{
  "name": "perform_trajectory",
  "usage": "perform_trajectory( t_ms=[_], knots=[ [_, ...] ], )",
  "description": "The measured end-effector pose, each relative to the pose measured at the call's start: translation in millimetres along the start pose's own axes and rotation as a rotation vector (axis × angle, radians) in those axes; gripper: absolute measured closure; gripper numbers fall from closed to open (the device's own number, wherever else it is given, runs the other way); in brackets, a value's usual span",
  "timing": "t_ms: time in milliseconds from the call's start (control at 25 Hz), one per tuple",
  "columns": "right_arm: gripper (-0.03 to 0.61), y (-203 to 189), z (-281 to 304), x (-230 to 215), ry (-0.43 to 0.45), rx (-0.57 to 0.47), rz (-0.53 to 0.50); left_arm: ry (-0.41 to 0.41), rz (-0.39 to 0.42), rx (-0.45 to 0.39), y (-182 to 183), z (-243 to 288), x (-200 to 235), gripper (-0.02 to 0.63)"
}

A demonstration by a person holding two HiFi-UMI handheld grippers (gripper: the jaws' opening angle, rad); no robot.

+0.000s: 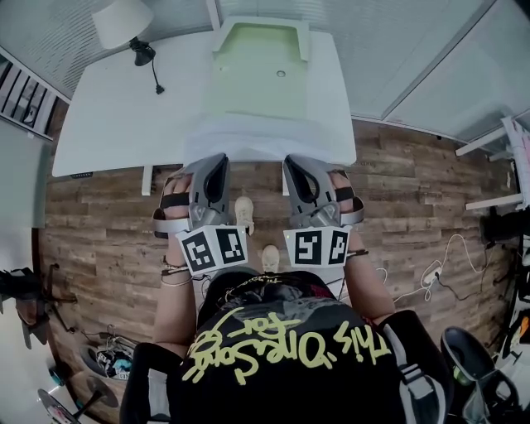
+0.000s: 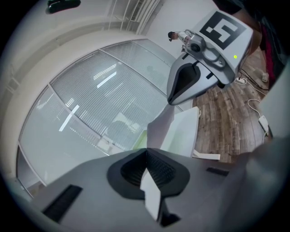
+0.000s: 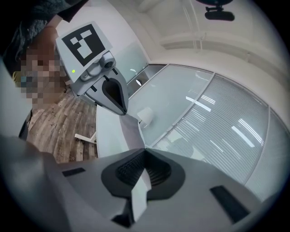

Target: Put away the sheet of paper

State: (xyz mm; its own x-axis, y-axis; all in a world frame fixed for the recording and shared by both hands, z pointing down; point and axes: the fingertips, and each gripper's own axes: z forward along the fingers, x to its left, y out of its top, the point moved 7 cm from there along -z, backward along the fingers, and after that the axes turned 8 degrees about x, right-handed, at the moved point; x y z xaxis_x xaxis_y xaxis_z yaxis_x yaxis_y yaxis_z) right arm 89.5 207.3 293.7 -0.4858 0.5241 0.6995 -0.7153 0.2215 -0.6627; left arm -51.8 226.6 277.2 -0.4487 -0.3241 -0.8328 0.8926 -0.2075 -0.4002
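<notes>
A white sheet of paper (image 1: 263, 137) hangs stretched between my two grippers over the near edge of the white table (image 1: 116, 116). My left gripper (image 1: 217, 161) is shut on the sheet's left near corner, and my right gripper (image 1: 292, 163) is shut on its right near corner. In the left gripper view a paper corner (image 2: 152, 195) sticks out of the shut left gripper (image 2: 146, 155), and the sheet runs to the right gripper (image 2: 174, 100). The right gripper view shows the same for the right gripper (image 3: 145, 156), with paper (image 3: 131, 131) leading to the left gripper (image 3: 121, 111). A light green tray (image 1: 257, 74) lies just beyond the sheet.
A white lamp (image 1: 122, 22) with a black cord stands at the table's far left. Glass walls with blinds (image 1: 414, 41) close off the back. White cables and a power strip (image 1: 431, 277) lie on the wooden floor at the right. Clutter sits at the lower left.
</notes>
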Motion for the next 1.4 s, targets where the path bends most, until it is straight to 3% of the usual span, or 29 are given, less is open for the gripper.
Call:
perform_trajectory(
  t_ms=[1400],
  knots=[
    [0.571,-5,110,-49,-0.074,0.087,0.013,-0.049,0.02,-0.1,-2,123,50,0.607]
  ],
)
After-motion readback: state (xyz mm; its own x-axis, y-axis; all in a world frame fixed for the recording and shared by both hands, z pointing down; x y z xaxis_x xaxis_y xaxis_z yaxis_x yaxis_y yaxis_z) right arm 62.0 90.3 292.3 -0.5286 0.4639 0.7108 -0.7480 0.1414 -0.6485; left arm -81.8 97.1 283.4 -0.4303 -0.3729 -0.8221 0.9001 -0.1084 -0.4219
